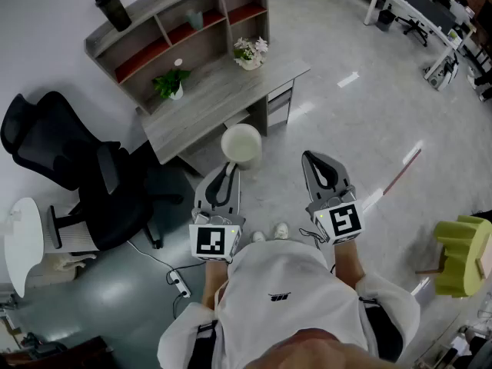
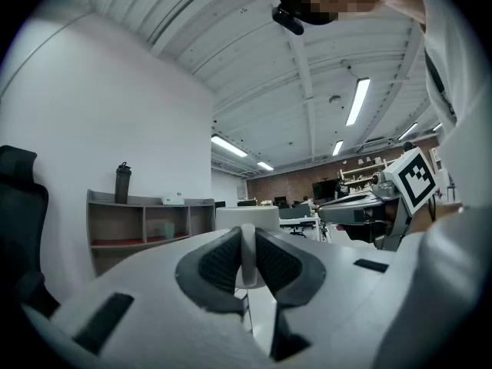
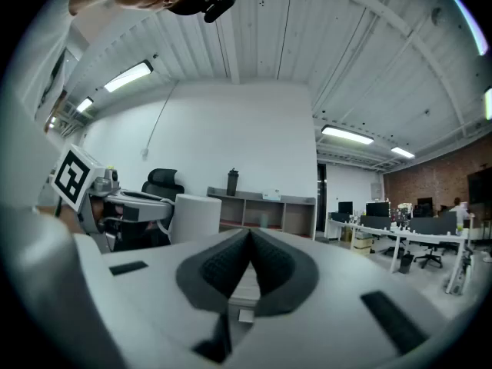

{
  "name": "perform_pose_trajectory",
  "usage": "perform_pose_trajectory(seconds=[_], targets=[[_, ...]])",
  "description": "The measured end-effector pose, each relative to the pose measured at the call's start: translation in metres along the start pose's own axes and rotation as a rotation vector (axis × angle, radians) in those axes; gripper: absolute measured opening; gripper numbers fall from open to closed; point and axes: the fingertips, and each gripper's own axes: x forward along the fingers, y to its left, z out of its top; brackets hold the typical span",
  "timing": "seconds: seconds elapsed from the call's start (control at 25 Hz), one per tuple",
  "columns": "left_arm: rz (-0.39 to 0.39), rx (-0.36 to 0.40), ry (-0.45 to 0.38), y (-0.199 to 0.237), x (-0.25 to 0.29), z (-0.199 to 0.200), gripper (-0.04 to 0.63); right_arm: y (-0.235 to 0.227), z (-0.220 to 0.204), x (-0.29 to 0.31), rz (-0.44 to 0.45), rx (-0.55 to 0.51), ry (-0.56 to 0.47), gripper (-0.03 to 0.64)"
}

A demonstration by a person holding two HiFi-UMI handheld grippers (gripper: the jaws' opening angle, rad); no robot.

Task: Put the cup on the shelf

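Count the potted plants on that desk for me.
2. A green leafy plant stands on the desk near its picture-left end; a flowering plant stands near the right end. More could hide in the shelf behind.

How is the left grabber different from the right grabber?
The left gripper pinches the wall of the white cup, while the right gripper holds nothing. The left gripper's jaws stand a sliver apart with the cup's wall between them, but the right gripper's jaws meet. In the head view the cup sticks out in front of the left gripper, and only floor lies ahead of the right gripper. Both are pale grey and point forward side by side.
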Motion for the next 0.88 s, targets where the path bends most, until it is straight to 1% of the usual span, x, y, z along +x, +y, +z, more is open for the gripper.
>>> perform_pose_trajectory(seconds=[0.24,0.36,0.48,0.68,0.88], targets=[[0.014,-0.009,-0.009,-0.007,0.018,0.000,0.061,-0.017,-0.011,0.003,-0.034,0.014,0.008,0.031],[0.025,-0.009,-0.012,-0.011,0.026,-0.003,0.061,-0.021,-0.013,0.006,-0.015,-0.009,-0.008,0.031],[0.042,0.009,-0.016,-0.012,0.031,-0.007,0.061,-0.023,-0.017,0.010,0.006,0.001,-0.013,0.031],[0.057,0.013,-0.019,-0.010,0.043,-0.009,0.061,-0.030,-0.021,0.021,0.026,0.003,-0.021,0.031],[0.062,0.015,-0.018,-0.005,0.058,-0.012,0.061,-0.042,-0.022,0.030,0.025,-0.004,-0.019,0.031]])
